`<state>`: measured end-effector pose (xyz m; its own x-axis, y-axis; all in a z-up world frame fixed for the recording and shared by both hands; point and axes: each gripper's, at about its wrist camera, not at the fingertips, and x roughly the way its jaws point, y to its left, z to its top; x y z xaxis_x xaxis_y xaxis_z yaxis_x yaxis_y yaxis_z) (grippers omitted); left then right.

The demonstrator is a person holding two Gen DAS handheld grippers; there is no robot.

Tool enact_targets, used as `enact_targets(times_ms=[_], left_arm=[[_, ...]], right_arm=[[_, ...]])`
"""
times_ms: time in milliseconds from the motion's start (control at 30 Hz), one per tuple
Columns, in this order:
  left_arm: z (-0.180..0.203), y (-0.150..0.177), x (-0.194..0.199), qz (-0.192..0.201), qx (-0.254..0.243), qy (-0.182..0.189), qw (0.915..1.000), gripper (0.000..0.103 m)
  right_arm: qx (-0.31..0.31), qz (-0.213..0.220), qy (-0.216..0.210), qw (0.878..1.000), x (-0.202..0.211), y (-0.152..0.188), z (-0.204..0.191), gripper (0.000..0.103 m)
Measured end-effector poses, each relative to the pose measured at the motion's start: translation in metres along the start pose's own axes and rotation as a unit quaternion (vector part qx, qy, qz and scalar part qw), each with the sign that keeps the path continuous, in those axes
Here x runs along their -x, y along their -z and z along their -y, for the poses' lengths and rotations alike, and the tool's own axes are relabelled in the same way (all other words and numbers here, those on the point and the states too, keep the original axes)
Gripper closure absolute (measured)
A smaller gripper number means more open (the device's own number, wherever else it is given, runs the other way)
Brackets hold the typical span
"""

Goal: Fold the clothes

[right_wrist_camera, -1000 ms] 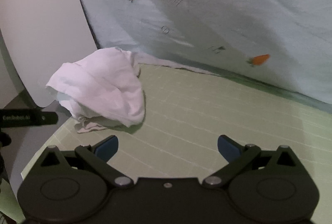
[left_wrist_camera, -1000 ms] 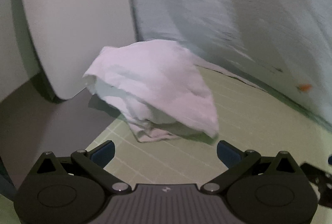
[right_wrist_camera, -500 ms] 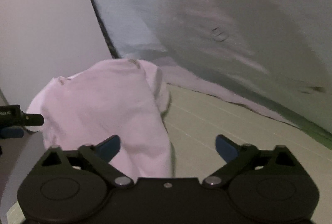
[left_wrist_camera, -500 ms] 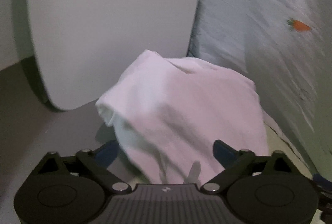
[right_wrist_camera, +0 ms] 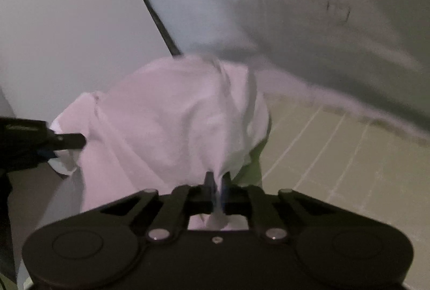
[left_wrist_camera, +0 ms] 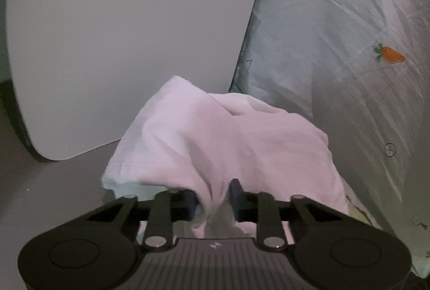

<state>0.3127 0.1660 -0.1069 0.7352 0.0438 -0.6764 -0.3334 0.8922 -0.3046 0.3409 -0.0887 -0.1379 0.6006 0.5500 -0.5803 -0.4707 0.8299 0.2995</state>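
A crumpled white garment (left_wrist_camera: 223, 139) lies in a heap at the mat's far left corner; it also shows in the right wrist view (right_wrist_camera: 172, 123). My left gripper (left_wrist_camera: 213, 200) is nearly shut, its jaws pinching a fold at the heap's near edge. My right gripper (right_wrist_camera: 217, 190) is shut on a fold at the heap's near right edge. The left gripper's finger (right_wrist_camera: 67, 140) shows in the right wrist view against the heap's left side.
A white rounded board (left_wrist_camera: 121, 48) leans upright behind the garment. A pale sheet with carrot prints (left_wrist_camera: 349, 61) hangs behind and to the right. The green gridded mat (right_wrist_camera: 336, 155) stretches to the right. A grey surface (left_wrist_camera: 53, 187) lies left of the mat.
Both grippers moved in to the heap from a distance and went from wide open to closed on folds at its near edge.
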Motion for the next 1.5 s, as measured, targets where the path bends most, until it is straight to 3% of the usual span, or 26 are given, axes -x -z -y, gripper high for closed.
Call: enact_targets(times_ms=[167,333,467,533,633,767,900,1000,1067,1133,1333,1500], left_arm=[[0.024,0.019,0.044,-0.003,-0.022,0.044,0.9988,0.086],[0.073,0.072,0.109,-0.027,-0.088,0.122,0.9882,0.086],[0.116,0.138,0.159,-0.089,-0.162,0.200,0.9623,0.084],[0.135,0.171,0.175,-0.123,-0.193,0.231,0.9456,0.076],[0.156,0.211,0.192,-0.168,-0.237,0.262,0.9203,0.073],[0.163,0.225,0.205,-0.159,-0.252,0.233,0.9257,0.068],[0.148,0.218,0.207,-0.156,-0.203,0.217,0.9418,0.056],[0.127,0.210,0.220,-0.132,-0.193,0.188,0.9539,0.051],[0.114,0.200,0.222,-0.120,-0.183,0.174,0.9601,0.047],[0.099,0.192,0.226,-0.111,-0.168,0.165,0.9654,0.037],[0.068,0.181,0.226,-0.089,-0.137,0.128,0.9783,0.029],[0.055,0.174,0.217,-0.091,-0.121,0.120,0.9811,0.029]], right_arm=[[0.005,0.063,0.035,0.997,0.096,0.009,-0.005,0.099],[-0.020,0.103,0.126,0.987,0.212,0.053,0.009,0.098],[-0.037,0.121,0.222,0.967,0.310,0.100,0.023,0.098],[-0.052,0.101,0.273,0.955,0.345,0.125,0.039,0.097],[-0.065,0.044,0.349,0.934,0.369,0.159,0.058,0.094],[-0.097,0.016,0.375,0.922,0.385,0.184,0.061,0.081],[-0.095,0.027,0.374,0.922,0.391,0.190,0.040,0.065],[-0.096,0.031,0.360,0.927,0.387,0.187,0.037,0.055],[-0.098,0.033,0.350,0.931,0.380,0.186,0.035,0.035],[-0.099,0.034,0.339,0.935,0.374,0.185,0.033,0.024],[-0.072,0.035,0.306,0.948,0.340,0.169,0.020,0.008],[-0.056,0.023,0.353,0.934,0.307,0.153,0.029,0.007]])
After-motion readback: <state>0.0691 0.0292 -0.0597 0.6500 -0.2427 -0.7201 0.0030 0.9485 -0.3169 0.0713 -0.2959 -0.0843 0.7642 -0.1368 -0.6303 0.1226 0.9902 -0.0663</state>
